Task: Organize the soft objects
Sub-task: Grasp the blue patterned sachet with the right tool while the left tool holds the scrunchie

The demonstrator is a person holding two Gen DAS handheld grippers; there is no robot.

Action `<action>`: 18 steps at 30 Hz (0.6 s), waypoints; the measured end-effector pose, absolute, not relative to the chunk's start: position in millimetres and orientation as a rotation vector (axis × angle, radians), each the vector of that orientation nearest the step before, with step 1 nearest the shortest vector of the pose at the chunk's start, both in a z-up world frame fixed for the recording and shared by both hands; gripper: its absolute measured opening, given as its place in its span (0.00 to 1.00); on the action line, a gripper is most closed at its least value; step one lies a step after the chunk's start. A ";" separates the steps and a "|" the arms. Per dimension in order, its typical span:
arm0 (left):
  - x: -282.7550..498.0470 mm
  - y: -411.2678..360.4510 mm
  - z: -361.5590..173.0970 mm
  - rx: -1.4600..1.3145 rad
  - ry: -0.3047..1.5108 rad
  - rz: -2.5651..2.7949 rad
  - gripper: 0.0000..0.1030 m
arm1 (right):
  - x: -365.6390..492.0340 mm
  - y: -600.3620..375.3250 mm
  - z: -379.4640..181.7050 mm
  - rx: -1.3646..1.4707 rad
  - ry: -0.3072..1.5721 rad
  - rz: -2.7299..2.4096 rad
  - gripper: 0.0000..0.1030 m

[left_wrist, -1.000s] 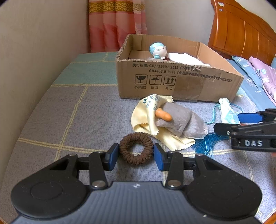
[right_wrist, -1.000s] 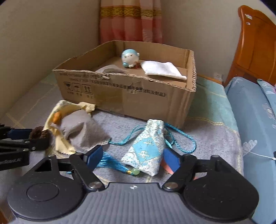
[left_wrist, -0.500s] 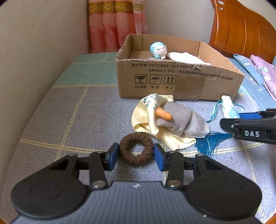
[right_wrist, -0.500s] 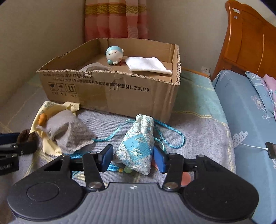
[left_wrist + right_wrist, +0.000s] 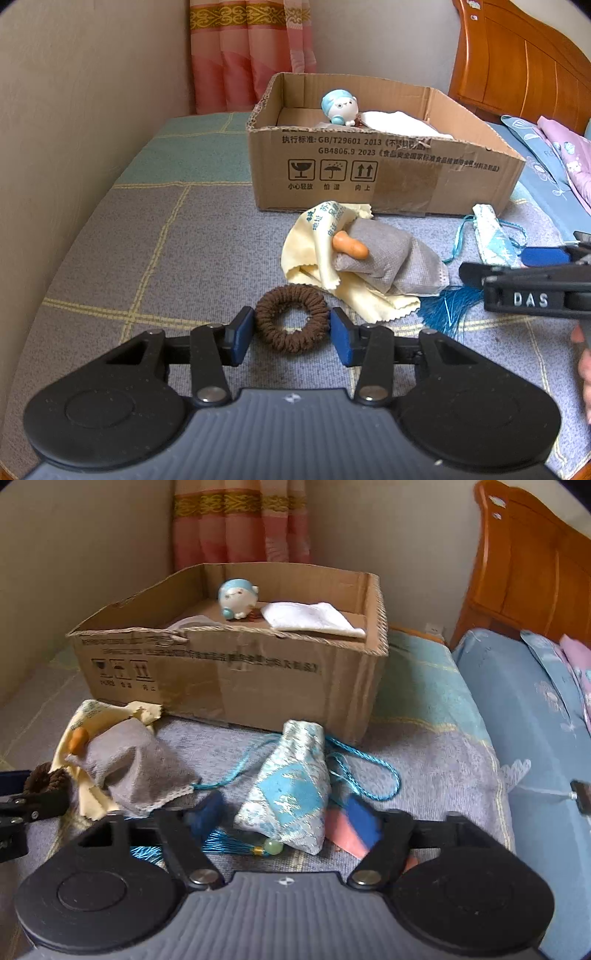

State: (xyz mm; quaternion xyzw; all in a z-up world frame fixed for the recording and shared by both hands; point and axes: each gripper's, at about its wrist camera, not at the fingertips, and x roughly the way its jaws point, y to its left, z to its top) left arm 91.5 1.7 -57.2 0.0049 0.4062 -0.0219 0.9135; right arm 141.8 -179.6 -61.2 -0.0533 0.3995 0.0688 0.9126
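A brown hair scrunchie [image 5: 291, 318] lies on the grey bed cover between the blue pads of my left gripper [image 5: 291, 330], which touch its sides. A light blue brocade pouch [image 5: 290, 792] with a teal cord and tassel lies between the open fingers of my right gripper [image 5: 282, 818], which do not touch it. A grey cloth bag [image 5: 384, 260] with an orange piece [image 5: 350, 246] lies on a yellow cloth [image 5: 317, 240]. The cardboard box [image 5: 380, 177] behind holds a blue and white plush toy [image 5: 340, 107] and a white cloth [image 5: 310, 614].
A wooden headboard [image 5: 517, 62] and blue bedding [image 5: 532, 716] are at the right. A wall runs along the left, with a pink curtain [image 5: 251, 51] behind the box. A pink item [image 5: 345, 832] lies under my right gripper's right finger.
My right gripper closed toward the pouch half a second ago and has opened wider again, and its view has shifted. My left gripper stays around the scrunchie.
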 end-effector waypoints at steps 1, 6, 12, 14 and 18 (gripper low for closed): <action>91.9 1.7 -57.2 0.010 0.837 -0.045 0.43 | 141.0 -181.5 -63.0 -0.098 0.825 0.140 0.91; 91.9 1.6 -57.4 0.009 0.837 -0.045 0.44 | 137.8 -181.1 -67.8 -0.100 0.823 0.139 1.00; 92.4 1.8 -57.2 0.004 0.837 -0.046 0.44 | 138.1 -181.6 -67.2 -0.102 0.834 0.141 1.00; 92.2 1.7 -57.2 0.004 0.836 -0.046 0.44 | 139.3 -181.4 -67.3 -0.101 0.834 0.141 1.00; 92.0 2.1 -57.2 0.003 0.836 -0.048 0.44 | 137.5 -180.6 -68.5 -0.099 0.817 0.134 1.00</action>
